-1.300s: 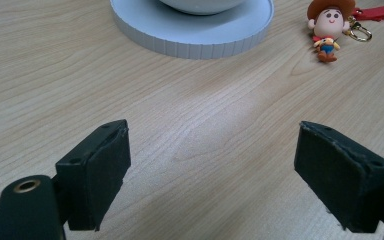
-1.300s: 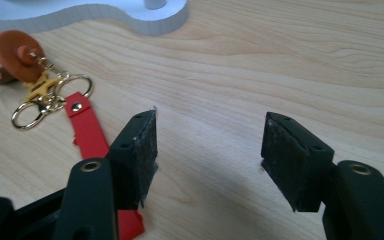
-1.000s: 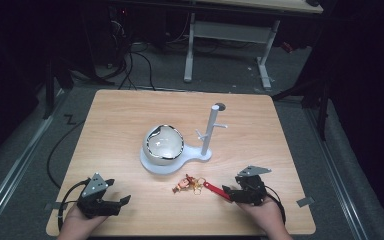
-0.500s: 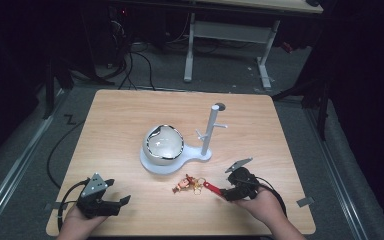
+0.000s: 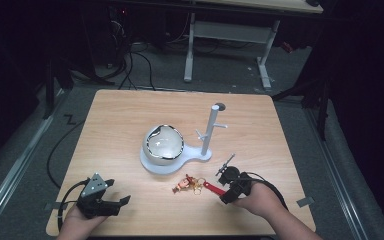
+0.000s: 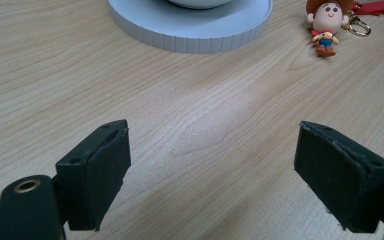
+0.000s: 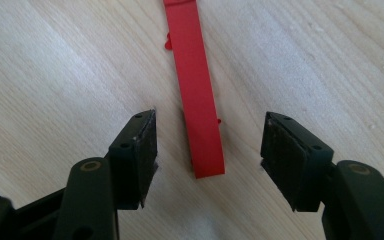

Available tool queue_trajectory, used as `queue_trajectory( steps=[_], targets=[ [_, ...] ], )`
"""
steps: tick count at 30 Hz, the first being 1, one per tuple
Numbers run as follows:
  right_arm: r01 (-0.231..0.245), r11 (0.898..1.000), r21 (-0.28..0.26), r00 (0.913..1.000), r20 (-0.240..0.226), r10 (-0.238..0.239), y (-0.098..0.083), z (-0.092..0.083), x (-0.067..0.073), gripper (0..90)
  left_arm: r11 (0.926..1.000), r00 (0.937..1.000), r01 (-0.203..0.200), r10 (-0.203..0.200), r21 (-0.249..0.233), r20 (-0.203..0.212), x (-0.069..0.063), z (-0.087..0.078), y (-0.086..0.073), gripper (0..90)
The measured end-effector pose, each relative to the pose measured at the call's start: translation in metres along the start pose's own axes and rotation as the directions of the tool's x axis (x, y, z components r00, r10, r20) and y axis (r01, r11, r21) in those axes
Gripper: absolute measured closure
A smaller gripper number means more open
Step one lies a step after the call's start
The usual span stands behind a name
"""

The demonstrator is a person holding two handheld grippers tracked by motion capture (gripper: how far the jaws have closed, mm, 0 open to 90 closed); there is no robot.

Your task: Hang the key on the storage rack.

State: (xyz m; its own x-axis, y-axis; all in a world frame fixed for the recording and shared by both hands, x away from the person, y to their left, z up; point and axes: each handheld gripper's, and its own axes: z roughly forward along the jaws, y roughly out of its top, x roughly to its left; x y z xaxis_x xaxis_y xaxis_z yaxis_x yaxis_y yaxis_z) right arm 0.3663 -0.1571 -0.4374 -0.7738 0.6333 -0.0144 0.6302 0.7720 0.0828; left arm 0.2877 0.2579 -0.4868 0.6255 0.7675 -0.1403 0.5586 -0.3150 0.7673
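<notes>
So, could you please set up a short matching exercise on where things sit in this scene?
Things:
1. red strap
2. cowboy figure
3. white stand
4. left tongs

Places or states:
A. upright on the white base, beside the bowl
B. flat between the open right tongs, untouched
C. open over bare table
D. clipped to a gold ring

Pairs: 1-B, 2-D, 3-A, 4-C

The high view looks forward and down over the whole wooden surface (image 5: 130, 115) from the person's side. Each gripper view sits low and close, looking along its claw across the wood. The red strap (image 7: 196, 75) and cowboy keychain figure (image 6: 327, 25) also appear from above.
</notes>
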Motion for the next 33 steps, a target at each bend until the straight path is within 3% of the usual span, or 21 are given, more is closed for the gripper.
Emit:
queue_trajectory(
  steps=[8,10,22,33],
  targets=[
    [0.033,0.996,0.083,0.9994,0.005,-0.034,0.010,-0.002,-0.002,45.0,1.0000,1.0000,0.000,0.000,0.002,0.002,0.000,0.001,0.000,15.7],
    [0.063,0.992,0.105,0.9979,0.005,-0.064,0.016,-0.005,-0.002,44.8,1.0000,1.0000,0.001,-0.001,0.001,0.003,-0.001,0.001,0.000,15.6],
    [0.076,0.990,0.116,0.9971,-0.009,-0.075,0.042,-0.001,0.003,44.3,1.0000,1.0000,-0.003,0.003,-0.001,0.005,0.000,0.000,0.001,15.7],
    [0.144,0.983,0.113,0.9892,-0.044,-0.140,0.070,0.015,0.016,50.0,0.9999,1.0000,-0.001,0.001,-0.011,0.002,0.001,-0.001,0.001,15.6]
  ],
)
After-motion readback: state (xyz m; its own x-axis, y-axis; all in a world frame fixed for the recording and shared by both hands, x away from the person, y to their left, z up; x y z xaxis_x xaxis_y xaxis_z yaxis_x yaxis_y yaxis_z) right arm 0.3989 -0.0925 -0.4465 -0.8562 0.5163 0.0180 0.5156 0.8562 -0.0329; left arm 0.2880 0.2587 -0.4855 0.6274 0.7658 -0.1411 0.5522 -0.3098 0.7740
